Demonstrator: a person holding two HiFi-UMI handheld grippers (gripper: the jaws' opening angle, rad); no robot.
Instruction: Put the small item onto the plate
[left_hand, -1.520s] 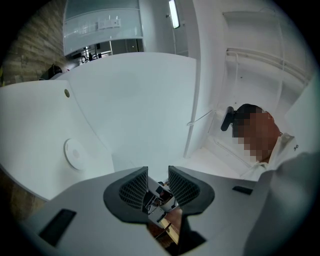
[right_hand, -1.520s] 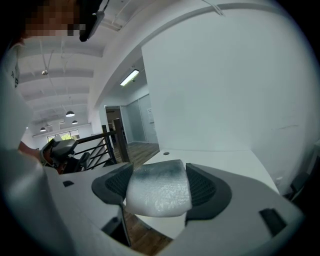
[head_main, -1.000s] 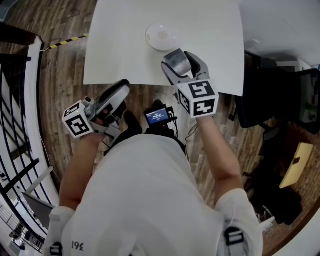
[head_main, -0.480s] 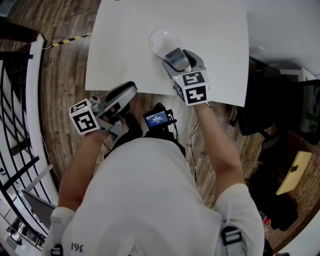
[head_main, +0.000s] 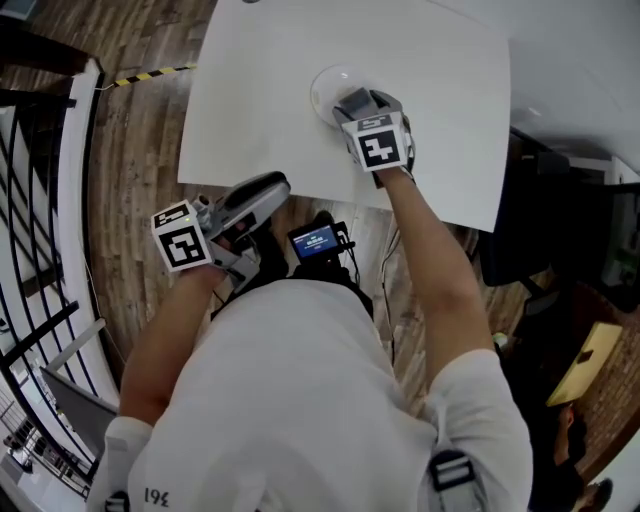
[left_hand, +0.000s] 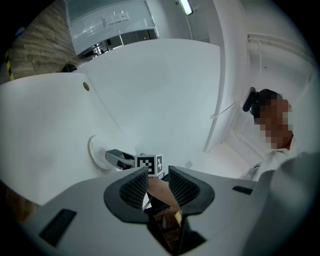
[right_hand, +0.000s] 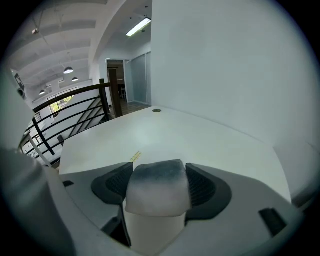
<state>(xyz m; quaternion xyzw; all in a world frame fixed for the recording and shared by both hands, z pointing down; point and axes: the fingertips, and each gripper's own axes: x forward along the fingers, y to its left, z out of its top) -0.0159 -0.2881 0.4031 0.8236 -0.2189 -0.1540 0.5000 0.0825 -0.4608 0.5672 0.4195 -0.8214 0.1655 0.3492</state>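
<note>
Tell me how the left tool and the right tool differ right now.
The right tool is shut on a small grey-white item; the left tool has its jaws apart, nothing between them. The right tool reaches over the plate on the white table; the left tool hangs back at the table's near edge. Both carry a marker cube.

The plate (head_main: 324, 84) lies under my right gripper (head_main: 355, 100), small item (right_hand: 157, 185) between its jaws; my left gripper (head_main: 264, 189) sits back-left, at the table (head_main: 250, 90) edge.

White table (head_main: 260, 100), wooden floor (head_main: 130, 130), black railing (right_hand: 115, 100), striped tape (head_main: 150, 76)
</note>
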